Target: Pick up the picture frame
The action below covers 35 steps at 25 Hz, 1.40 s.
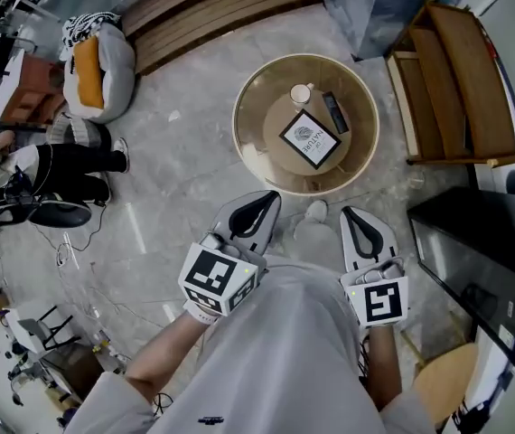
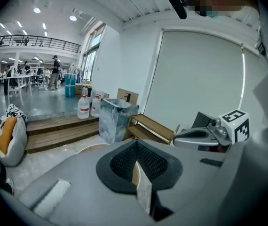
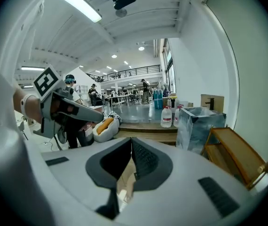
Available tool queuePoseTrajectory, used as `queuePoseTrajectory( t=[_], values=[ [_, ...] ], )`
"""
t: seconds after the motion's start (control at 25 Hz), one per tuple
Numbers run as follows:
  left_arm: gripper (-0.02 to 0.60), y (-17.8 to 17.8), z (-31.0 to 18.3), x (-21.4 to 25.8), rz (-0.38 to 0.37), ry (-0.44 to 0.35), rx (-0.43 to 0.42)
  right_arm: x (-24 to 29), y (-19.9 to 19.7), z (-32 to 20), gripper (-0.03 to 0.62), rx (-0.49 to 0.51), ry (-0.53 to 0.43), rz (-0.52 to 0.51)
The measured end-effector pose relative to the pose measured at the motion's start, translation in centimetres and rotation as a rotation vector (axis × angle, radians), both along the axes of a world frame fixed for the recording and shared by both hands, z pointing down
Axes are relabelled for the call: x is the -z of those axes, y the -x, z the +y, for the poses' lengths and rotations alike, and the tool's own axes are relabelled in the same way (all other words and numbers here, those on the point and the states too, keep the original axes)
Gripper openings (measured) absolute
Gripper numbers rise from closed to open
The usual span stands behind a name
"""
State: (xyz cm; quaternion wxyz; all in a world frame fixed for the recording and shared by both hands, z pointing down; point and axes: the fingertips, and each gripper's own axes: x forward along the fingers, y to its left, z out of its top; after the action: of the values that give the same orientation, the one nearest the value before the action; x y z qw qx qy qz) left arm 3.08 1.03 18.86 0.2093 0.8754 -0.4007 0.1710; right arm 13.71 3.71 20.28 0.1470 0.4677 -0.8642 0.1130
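**Both grippers closed and empty, well short of the frame on the round table**

A pale grey marbled stone floor point(image 1: 176, 152) fills the head view. On it, ahead of both sets of fingertips, stands a round tan table with a raised rim point(image 1: 257, 152). A wooden slatted shelf point(image 1: 456, 70) lies beyond and to the right of the right fingertips. A dark flat-topped cabinet point(image 1: 474, 242) sits close on that gripper's right side. Far out to the left of the left fingertips rests a white floor cushion with an orange panel point(image 1: 104, 66).

The left gripper point(image 1: 271, 197) and the right gripper point(image 1: 350, 212) are held side by side near the person's body, both pointing toward the table. In the left gripper view the ribbed black pads point(image 2: 123, 159) meet at their tips with nothing between them. The right gripper view shows the same, its pads point(image 3: 145, 160) pressed together and empty.

The black picture frame with a white mat point(image 1: 310, 138) lies flat near the table's middle, turned corner-on. It is ahead of the fingertips, about midway between the two grippers' lines and well apart from both. Just past its far right edge lies a slim dark object point(image 1: 334, 111), perhaps a remote control; it is too small to be sure. A small white cup point(image 1: 301, 93) stands on the frame's far side.
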Motion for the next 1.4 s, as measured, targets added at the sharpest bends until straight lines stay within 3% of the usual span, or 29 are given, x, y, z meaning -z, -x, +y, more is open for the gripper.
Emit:
queuePoseTrajectory(
  t=[0.12,0.32,0.72,1.4],
  values=[
    [0.003,-0.7,-1.2,-0.6,-0.003,0.014,0.005,-1.1,-0.9,-1.5,0.006,0.002,0.02,0.047],
    [0.003,-1.0,-3.1,-0.3,0.003,0.016,-0.008,-1.5,-1.6,-3.6,0.006,-0.047,0.05,0.016],
    [0.003,-1.7,-5.4,-3.7,-0.027,0.072,-0.028,-5.5,-1.3,-7.1,0.006,0.004,0.096,0.03],
    [0.003,0.9,-8.1,-18.9,-0.052,0.214,0.019,-21.0,4.5,-11.9,0.008,0.169,0.223,0.057]
  ],
)
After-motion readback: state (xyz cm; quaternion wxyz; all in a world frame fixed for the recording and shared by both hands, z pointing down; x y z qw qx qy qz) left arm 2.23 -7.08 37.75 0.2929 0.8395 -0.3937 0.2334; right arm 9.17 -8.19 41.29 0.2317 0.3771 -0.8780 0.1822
